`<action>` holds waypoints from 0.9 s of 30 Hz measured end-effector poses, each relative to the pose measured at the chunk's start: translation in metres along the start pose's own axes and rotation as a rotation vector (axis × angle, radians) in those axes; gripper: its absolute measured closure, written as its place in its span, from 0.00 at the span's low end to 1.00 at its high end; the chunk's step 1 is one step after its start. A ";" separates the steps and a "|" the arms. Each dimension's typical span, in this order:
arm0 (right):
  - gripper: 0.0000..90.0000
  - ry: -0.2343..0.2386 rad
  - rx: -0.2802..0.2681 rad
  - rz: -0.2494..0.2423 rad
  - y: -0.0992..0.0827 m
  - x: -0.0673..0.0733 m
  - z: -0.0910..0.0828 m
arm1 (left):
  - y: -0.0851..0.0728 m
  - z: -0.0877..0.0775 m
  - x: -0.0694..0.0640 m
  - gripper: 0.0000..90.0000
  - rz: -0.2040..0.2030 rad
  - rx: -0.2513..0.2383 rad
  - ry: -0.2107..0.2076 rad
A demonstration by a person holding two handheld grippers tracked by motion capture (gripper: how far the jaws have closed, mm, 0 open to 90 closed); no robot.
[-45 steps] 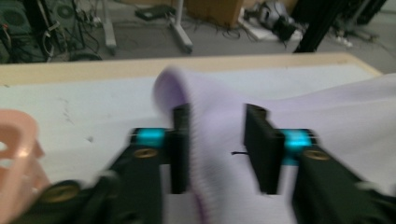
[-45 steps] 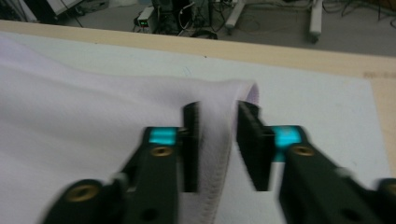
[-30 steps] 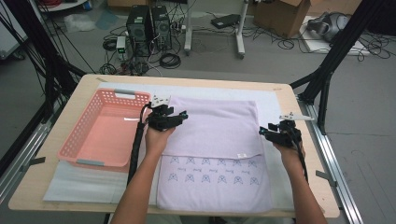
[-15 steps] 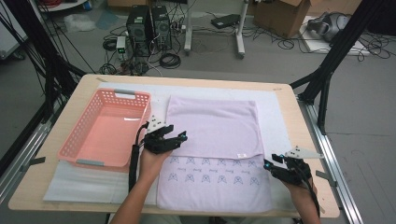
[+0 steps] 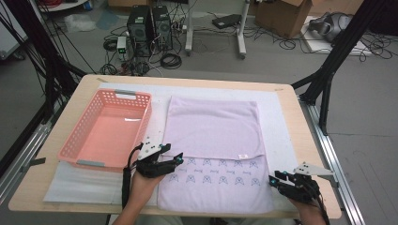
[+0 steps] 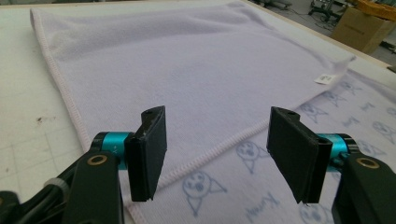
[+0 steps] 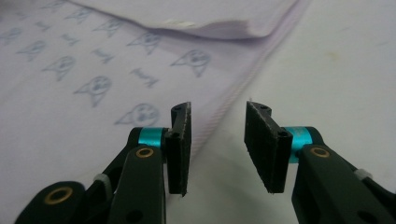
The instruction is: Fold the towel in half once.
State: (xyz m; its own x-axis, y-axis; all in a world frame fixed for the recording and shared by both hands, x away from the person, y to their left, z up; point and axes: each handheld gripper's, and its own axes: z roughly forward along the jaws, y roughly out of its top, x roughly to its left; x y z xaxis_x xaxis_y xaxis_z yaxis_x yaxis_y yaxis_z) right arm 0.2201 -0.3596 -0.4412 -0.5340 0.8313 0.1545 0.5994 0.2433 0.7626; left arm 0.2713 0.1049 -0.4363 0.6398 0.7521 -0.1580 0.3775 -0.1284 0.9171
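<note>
Beside towel (image 5: 213,154), pink basket (image 5: 107,129)

A pink plastic basket (image 5: 105,131) with perforated walls sits at the left of the table (image 5: 56,154), empty, resting partly on a white mat (image 5: 277,117) that covers most of the tabletop. Beyond the table's far edge, at the upper left of the frame, two black computer towers (image 5: 150,23) stand on the grey floor among tangled cables (image 5: 171,58). A cardboard box (image 5: 281,16) sits at the upper right, with a grey vacuum-like device (image 5: 328,26) just beside it. Black frame struts (image 5: 328,70) slant down at the right.
</note>
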 end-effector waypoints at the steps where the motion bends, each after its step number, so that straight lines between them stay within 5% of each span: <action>1: 0.68 0.032 0.015 -0.005 -0.002 0.003 0.003 | -0.001 -0.002 -0.001 0.42 0.006 0.002 0.000; 3: 0.75 0.040 0.040 -0.023 -0.004 0.005 0.009 | -0.003 -0.004 -0.003 0.42 0.016 0.012 -0.003; 6: 0.97 -0.008 0.045 -0.038 -0.003 0.006 0.008 | -0.005 -0.007 -0.005 0.42 0.015 0.010 -0.003; 12: 0.99 -0.052 0.064 -0.068 -0.003 0.009 0.002 | -0.005 -0.014 -0.007 0.43 -0.005 -0.007 0.009; 16: 0.97 -0.110 0.097 -0.091 -0.004 0.006 -0.006 | -0.005 -0.015 -0.002 0.43 -0.009 -0.001 0.027; 18: 0.84 -0.117 0.090 -0.085 -0.005 0.007 -0.005 | -0.006 -0.015 -0.001 0.43 -0.018 0.002 0.034; 21: 0.72 -0.125 0.017 -0.070 -0.001 0.005 -0.010 | -0.006 -0.016 0.001 0.43 -0.025 0.003 0.040; 27: 0.68 -0.123 -0.107 -0.036 0.016 0.003 -0.010 | -0.007 -0.015 0.007 0.45 -0.052 0.021 0.057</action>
State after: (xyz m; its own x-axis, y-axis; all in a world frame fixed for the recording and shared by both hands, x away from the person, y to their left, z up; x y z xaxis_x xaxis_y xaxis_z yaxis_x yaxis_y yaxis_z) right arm 0.2218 -0.3580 -0.4225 -0.4732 0.8793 0.0529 0.5104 0.2248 0.8300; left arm 0.2631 0.1202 -0.4380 0.5803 0.7935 -0.1833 0.4233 -0.1016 0.9003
